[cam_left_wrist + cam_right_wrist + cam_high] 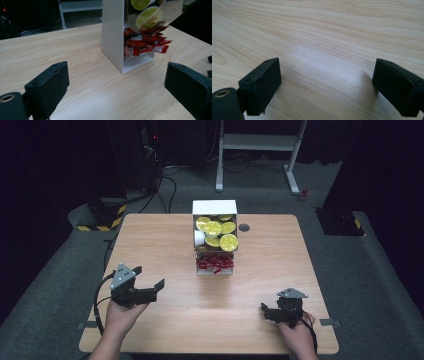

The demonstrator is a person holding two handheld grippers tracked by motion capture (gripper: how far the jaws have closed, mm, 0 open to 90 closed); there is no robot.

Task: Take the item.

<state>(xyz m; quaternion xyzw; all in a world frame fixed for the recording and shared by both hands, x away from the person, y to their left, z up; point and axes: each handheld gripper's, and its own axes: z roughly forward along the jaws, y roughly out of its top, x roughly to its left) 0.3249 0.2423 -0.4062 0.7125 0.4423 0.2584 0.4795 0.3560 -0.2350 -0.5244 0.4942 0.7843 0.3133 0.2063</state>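
A white two-level dispenser box stands at the middle of the wooden table. Its upper part holds several yellow-lidded cups, its lower tray a heap of red sachets. My left gripper is held at the table's front left, open and empty, pointing toward the box. In the left gripper view the box and the red sachets stand ahead, between the wide-apart jaws. My right gripper rests low at the front right, open, with bare wood between its jaws.
A small dark round grommet sits in the table right of the box. Beyond the far edge are a white desk frame, cables and dark equipment on grey carpet. A yellow-black striped base stands at the far left.
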